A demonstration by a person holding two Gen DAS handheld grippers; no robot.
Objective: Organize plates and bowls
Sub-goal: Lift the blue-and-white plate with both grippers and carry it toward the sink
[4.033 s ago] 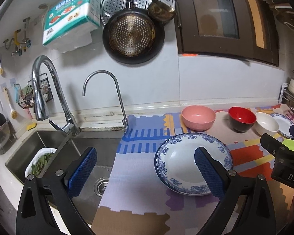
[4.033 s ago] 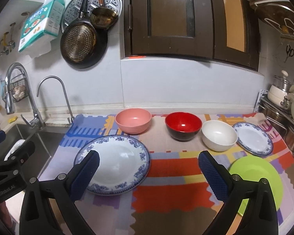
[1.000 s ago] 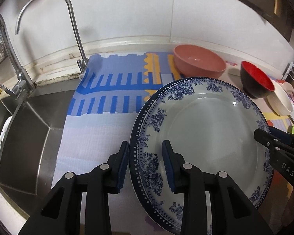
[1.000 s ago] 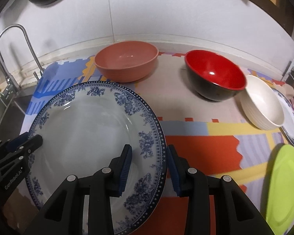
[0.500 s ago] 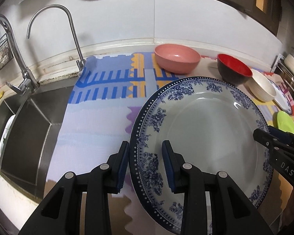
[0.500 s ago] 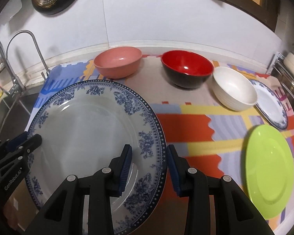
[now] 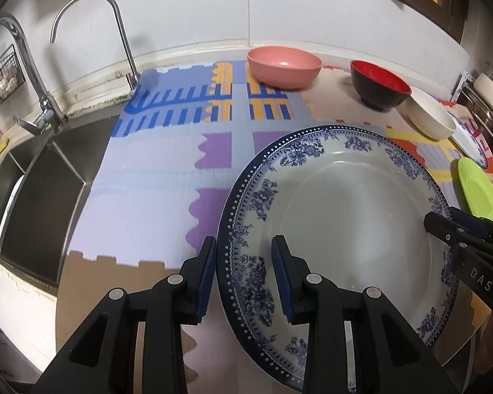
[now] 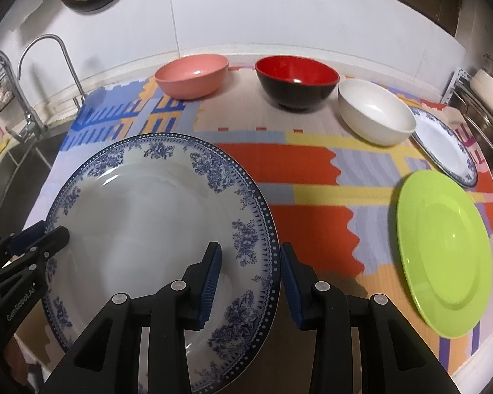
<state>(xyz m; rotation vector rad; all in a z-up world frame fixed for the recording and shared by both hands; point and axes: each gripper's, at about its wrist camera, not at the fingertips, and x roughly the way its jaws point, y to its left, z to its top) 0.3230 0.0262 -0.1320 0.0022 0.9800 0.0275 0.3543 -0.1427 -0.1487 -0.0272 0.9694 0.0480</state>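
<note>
Carrying is the step in hand: the large blue-and-white plate (image 7: 338, 229) hangs clear of the patterned mat (image 7: 154, 190), gripped on opposite rims. The left gripper (image 7: 243, 262) has its jaws nearly closed on the plate's left rim, one pad under the edge and one on the floral border; the right gripper (image 8: 249, 269) is clamped the same way on the right rim.

Judging by the task, the plate is likely meant for the other plates at the right end of the counter. There the lime-green plate (image 8: 443, 249) lies flat on the mat, and a smaller blue-and-white plate (image 8: 443, 151) sits just behind it, near a metal rack (image 8: 476, 105). The next move calls for both hands to travel together so the plate stays level and neither rim slips from its pads, then to lower it evenly.

Along the back stand a pink bowl (image 8: 192, 75), a red-and-black bowl (image 8: 297, 80) and a white bowl (image 8: 374, 115), the last close to the smaller plate and the likeliest thing to be clipped. The sink (image 7: 39, 190) and its faucets lie well to the left, out of the way.
</note>
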